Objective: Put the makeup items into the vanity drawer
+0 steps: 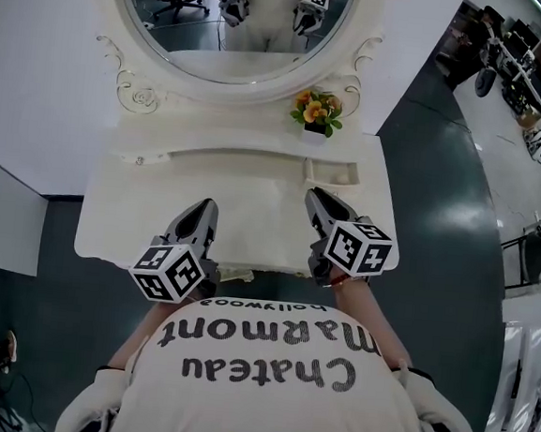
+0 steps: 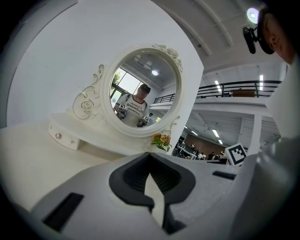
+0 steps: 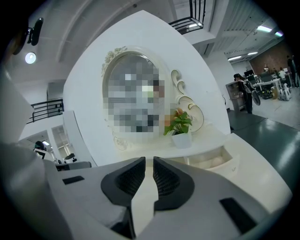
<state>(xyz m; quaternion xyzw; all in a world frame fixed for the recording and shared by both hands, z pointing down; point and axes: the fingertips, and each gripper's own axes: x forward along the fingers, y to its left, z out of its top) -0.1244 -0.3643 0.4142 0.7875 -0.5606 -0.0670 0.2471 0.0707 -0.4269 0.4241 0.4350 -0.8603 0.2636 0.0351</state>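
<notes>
White vanity tabletop (image 1: 252,209) w/ ornate oval white-framed mirror (image 1: 235,29). Head view only: left gripper (image 1: 205,207) and right gripper (image 1: 314,195) side by side over the edge farthest from mirror. Right gripper view only: small white vanity drawer (image 3: 226,167), under mirror's right side, stands open w/ pale lumps (image 3: 212,160) inside, too blurry to identify as makeup. Each gripper's own view: jaws pressed together, nothing between.

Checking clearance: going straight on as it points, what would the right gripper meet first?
Probably the vanity's raised drawer tier below the mirror, just left of the open drawer; depth is unclear.
</notes>
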